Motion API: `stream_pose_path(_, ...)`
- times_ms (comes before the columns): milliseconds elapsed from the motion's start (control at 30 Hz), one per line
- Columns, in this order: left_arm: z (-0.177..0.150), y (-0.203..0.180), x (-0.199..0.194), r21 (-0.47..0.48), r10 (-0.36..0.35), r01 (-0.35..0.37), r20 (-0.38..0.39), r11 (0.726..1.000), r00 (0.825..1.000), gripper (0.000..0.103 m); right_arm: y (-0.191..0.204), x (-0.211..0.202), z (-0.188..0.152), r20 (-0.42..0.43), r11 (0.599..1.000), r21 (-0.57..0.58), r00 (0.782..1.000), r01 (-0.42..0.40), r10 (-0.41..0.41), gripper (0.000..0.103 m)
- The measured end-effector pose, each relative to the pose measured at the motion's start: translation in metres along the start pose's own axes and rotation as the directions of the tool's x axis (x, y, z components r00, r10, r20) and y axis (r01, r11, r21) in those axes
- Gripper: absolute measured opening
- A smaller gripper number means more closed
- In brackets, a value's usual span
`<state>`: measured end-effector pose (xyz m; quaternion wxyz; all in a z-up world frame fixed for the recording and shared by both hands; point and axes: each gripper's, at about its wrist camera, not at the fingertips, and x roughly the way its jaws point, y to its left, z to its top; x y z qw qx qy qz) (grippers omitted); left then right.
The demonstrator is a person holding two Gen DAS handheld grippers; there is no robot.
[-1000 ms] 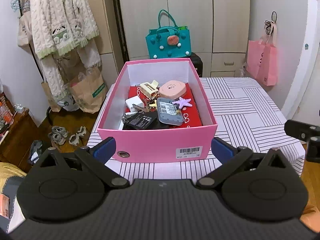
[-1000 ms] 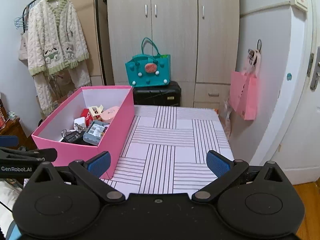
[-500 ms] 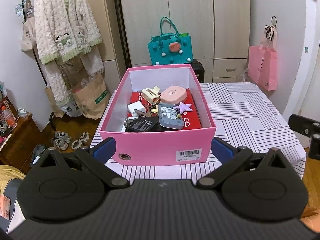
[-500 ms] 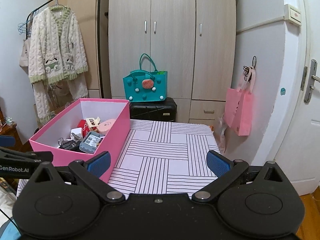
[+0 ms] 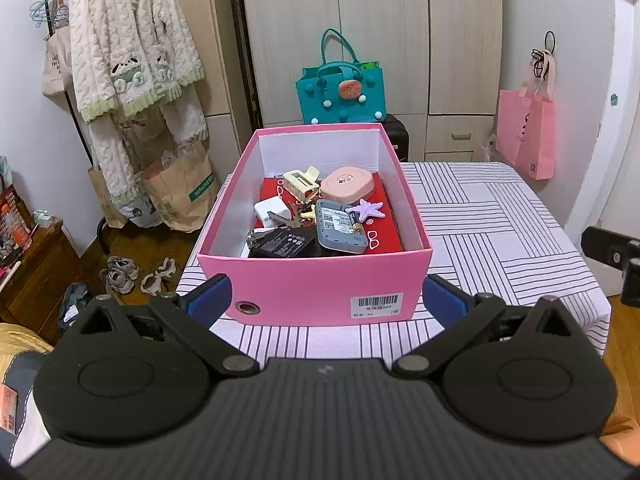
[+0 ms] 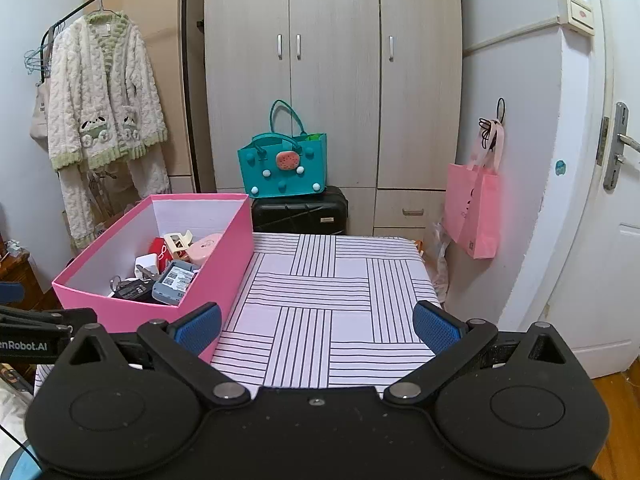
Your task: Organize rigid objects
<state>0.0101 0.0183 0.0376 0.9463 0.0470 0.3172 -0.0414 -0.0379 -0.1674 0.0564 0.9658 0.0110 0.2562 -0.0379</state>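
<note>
A pink box (image 5: 316,284) stands on the left side of a striped table (image 5: 492,236); it also shows in the right wrist view (image 6: 228,248). Inside lie several small items: a grey device (image 5: 338,226), a pink round case (image 5: 347,186), a cream hair clip (image 5: 301,182), a white charger (image 5: 272,210), a purple starfish (image 5: 366,210) and a black pack (image 5: 280,242). My left gripper (image 5: 326,300) is open and empty, just in front of the box. My right gripper (image 6: 316,328) is open and empty over the table's near edge, right of the box.
A teal bag (image 6: 284,164) on a black suitcase (image 6: 300,210) stands behind the table by the wardrobe. A pink bag (image 6: 474,208) hangs on the right wall. A coat rack (image 5: 132,52) and paper bags (image 5: 180,192) are on the left, shoes (image 5: 136,274) on the floor.
Both grippers have pulled back and risen a little, so the box and table look smaller and farther. Both stay open; nothing in the box has moved.
</note>
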Motion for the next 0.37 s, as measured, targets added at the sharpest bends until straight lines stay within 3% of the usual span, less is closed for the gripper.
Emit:
stream_pose_path(233, 0.0003, -0.0007, -0.0020, 0.011, 0.011, -0.012, 0.012, 1.000, 1.000, 0.103, 0.0005, 0.0008, -0.0006, -0.005, 1.000, -0.003, 1.000, -0.007, 0.007, 0.103)
stream_pose_path(367, -0.0012, -0.0052, -0.0059, 0.042, 0.061, -0.063, 0.035, 0.997, 0.998, 0.103, 0.0000, -0.0010, 0.0001, -0.004, 1.000, -0.005, 1.000, -0.010, 0.010, 0.103)
